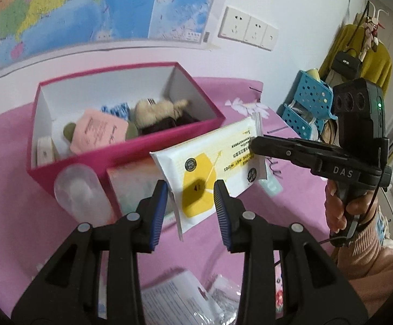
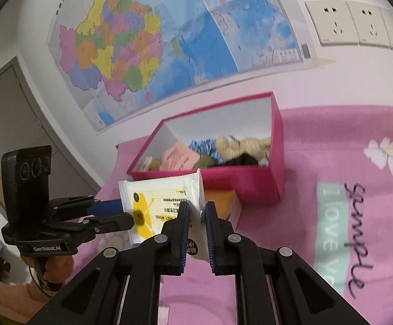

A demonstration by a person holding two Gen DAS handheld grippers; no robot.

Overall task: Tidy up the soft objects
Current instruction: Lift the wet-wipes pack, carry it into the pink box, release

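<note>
A white and yellow wet-wipes pack hangs in the air in front of the pink box. My right gripper is shut on the pack's right end; it also shows in the left wrist view. My left gripper is open, its blue pads either side of the pack's near end without pinching it; it also shows in the right wrist view. The box holds a beige plush toy, a pink packet, blue cloth and other soft items.
A clear plastic bottle and an orange-white packet lie against the box front on the pink printed bedsheet. Printed plastic bags lie near me. A blue basket and hanging clothes stand at the right. A map covers the wall.
</note>
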